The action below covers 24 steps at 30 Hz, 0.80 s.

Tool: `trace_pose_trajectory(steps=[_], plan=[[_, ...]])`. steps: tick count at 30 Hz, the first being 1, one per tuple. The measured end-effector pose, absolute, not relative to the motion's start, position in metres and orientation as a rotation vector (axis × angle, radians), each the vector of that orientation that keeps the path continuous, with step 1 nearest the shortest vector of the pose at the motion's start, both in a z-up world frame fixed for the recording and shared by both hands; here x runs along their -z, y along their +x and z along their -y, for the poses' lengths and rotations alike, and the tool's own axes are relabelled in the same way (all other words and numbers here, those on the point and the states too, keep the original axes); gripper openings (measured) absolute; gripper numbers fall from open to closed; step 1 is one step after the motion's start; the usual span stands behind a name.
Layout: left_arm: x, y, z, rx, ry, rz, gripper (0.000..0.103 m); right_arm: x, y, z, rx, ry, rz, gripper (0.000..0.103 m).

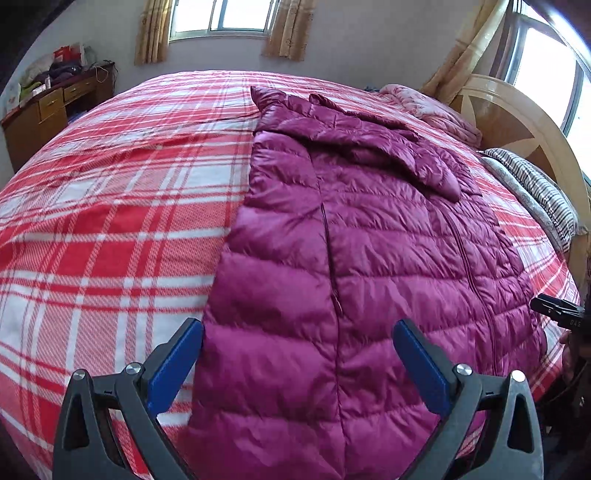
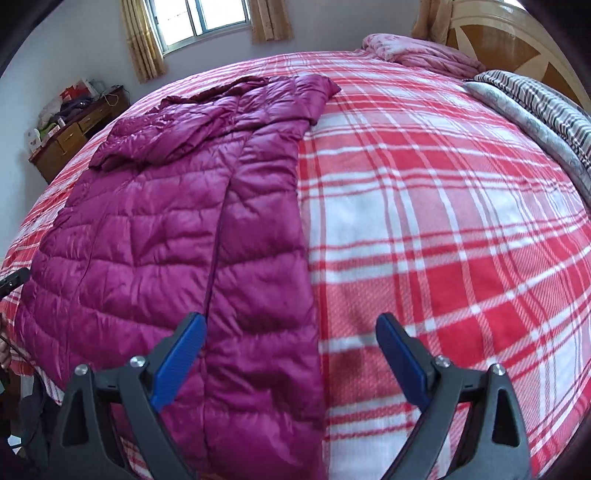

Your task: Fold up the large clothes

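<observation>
A magenta quilted down coat (image 1: 332, 240) lies spread lengthwise on a bed covered with a red-and-white plaid blanket (image 1: 110, 221). The coat lies flat, its hem toward the near edge of the bed and its collar end toward the far wall, with one sleeve (image 1: 406, 147) folded across the upper body. A zipper line runs down its length.

The left tongs (image 1: 298, 349) stand wide apart and hold nothing; their blue pads (image 1: 177, 365) frame the near hem of the coat, the left pad over the coat's left edge where it meets the blanket and the right pad over the quilted fabric. Whether the pads touch the cloth cannot be told.

The right tongs (image 2: 291, 347) are likewise spread wide and grip nothing. Their left pad sits over the coat near the zipper line, and their right pad sits over bare plaid blanket, so the coat's right edge runs between the two fingers.

At the head of the bed, a wooden headboard (image 1: 517, 122) rises behind a pink folded quilt (image 1: 436, 110) and a striped pillow (image 1: 535, 188). A wooden counter (image 1: 55, 107) with drawers stands against the far wall, with clutter on top. Curtained windows (image 1: 221, 18) are set in the wall above.
</observation>
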State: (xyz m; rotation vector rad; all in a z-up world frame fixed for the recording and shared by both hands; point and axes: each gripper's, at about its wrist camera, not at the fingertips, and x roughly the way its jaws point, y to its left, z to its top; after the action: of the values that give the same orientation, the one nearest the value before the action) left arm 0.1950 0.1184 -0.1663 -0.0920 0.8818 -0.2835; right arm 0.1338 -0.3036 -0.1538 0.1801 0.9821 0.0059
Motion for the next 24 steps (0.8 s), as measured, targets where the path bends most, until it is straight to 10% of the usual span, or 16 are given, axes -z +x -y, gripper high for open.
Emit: trace_pose_trajectory(steps=[4, 6, 9, 10, 24], plan=[[0.177, 0.179, -0.117, 0.294, -0.080, -0.866, 0.102, 0.164, 0.114, 0.295, -0.038, 0.202, -1.027, 0.080], [0.180, 0.173, -0.114, 0.317, -0.051, -0.857, 0.101, 0.163, 0.108, 0.286, -0.080, 0.180, -1.031, 0.054], [0.178, 0.164, -0.114, 0.320, -0.042, -0.845, 0.050, 0.164, 0.105, 0.278, -0.129, 0.197, -1.045, 0.018], [0.177, 0.163, -0.116, 0.329, -0.054, -0.848, 0.011, 0.163, 0.104, 0.276, -0.134, 0.192, -1.036, 0.016], [0.082, 0.109, -0.133, 0.595, -0.186, -0.660, 0.004, 0.069, 0.059, 0.311, -0.184, 0.342, -0.777, 0.008]])
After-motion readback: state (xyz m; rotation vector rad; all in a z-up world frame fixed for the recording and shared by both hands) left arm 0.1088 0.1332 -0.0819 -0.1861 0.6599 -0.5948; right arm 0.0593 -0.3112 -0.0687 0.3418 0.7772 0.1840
